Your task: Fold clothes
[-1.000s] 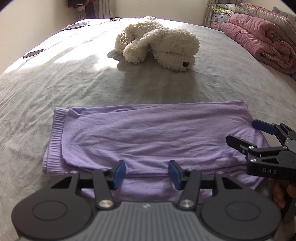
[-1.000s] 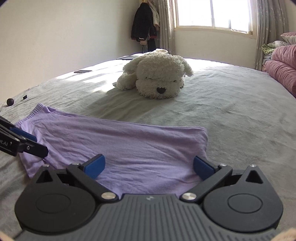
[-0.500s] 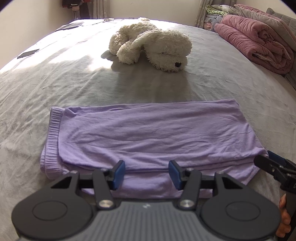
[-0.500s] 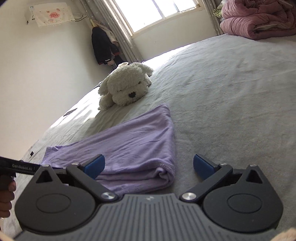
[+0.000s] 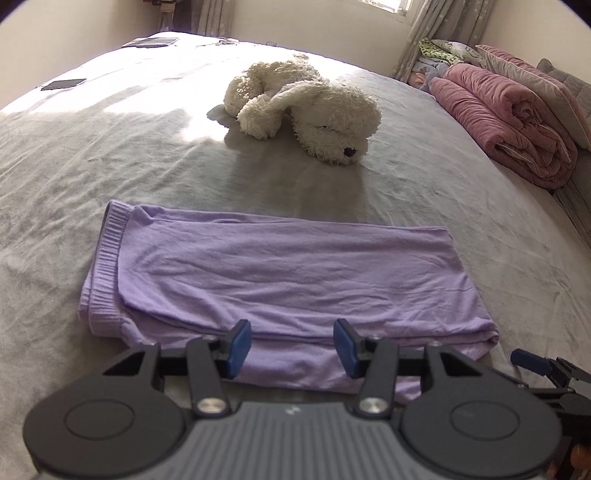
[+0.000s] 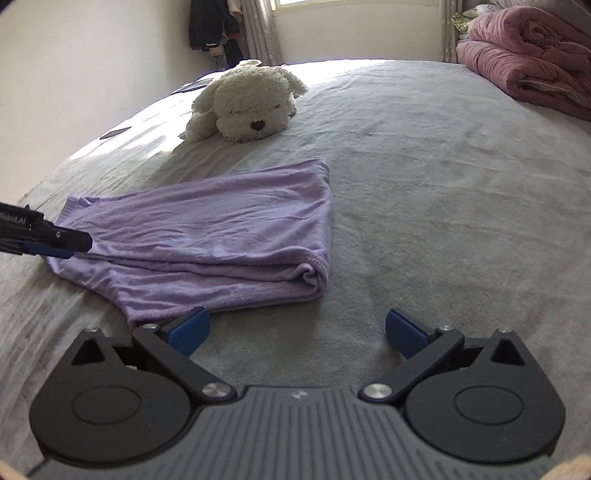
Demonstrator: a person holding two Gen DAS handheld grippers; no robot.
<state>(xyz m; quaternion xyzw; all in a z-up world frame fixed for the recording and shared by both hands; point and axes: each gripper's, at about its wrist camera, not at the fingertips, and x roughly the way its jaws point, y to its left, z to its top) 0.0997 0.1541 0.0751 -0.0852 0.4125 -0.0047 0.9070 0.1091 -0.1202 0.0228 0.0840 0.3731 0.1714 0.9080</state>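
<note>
A lilac garment (image 5: 280,280) lies folded into a long band across the grey bed (image 5: 110,155), its ribbed hem at the left end. My left gripper (image 5: 292,347) hovers at the band's near edge; its jaws are closing, the blue pads still apart with lilac cloth showing between them. In the right wrist view the same garment (image 6: 207,236) spreads to the left, and the left gripper (image 6: 72,245) reaches over its far left end. My right gripper (image 6: 295,332) stands wide open over bare bedding just off the garment's near right corner, nothing between its fingers.
A white plush dog (image 5: 306,107) lies on the bed beyond the garment. Rolled pink quilts (image 5: 517,122) are stacked at the right edge. Dark flat items (image 5: 62,84) lie at the far left. A window and hanging clothes (image 6: 210,29) are at the back wall.
My right gripper has drawn back off the lilac garment to its right end and rolled level. The left gripper stayed at the near edge, its pads slightly closer together.
</note>
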